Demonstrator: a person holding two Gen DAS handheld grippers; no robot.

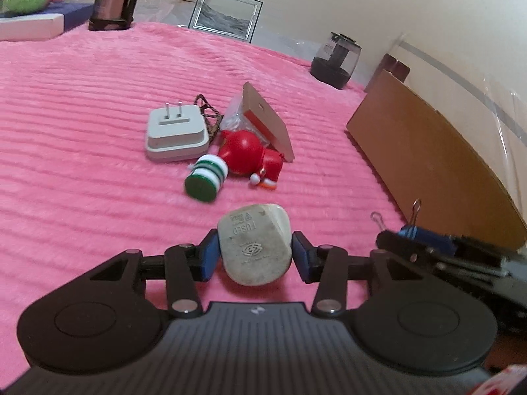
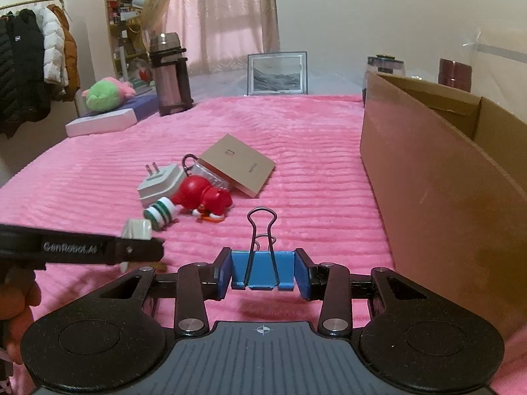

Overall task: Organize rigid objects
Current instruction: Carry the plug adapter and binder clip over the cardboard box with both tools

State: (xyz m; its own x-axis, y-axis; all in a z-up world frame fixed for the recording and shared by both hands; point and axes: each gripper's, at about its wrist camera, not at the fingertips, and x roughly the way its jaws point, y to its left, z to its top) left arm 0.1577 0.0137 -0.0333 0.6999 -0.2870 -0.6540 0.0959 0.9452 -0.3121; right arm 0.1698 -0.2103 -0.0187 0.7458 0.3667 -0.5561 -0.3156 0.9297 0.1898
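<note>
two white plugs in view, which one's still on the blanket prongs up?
The square two-prong charger beside the red figurine. It rests on the pink blanket, prongs up; the rounded plug is clamped in the left gripper.

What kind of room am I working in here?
Most likely a bedroom: a pink plush blanket covers what looks like a bed, with a coat rack and curtained window behind.

Moulded into the grey-white plug [image 1: 255, 247], seen upside down: "FUSED", with a small diamond emblem below; finer print beside it too small to read. Printed in white along the black side of the left tongs [image 2: 145, 250]: "GenRobot.AI". Faint marks on the brown flat box [image 2: 237, 168], not legible.
</note>
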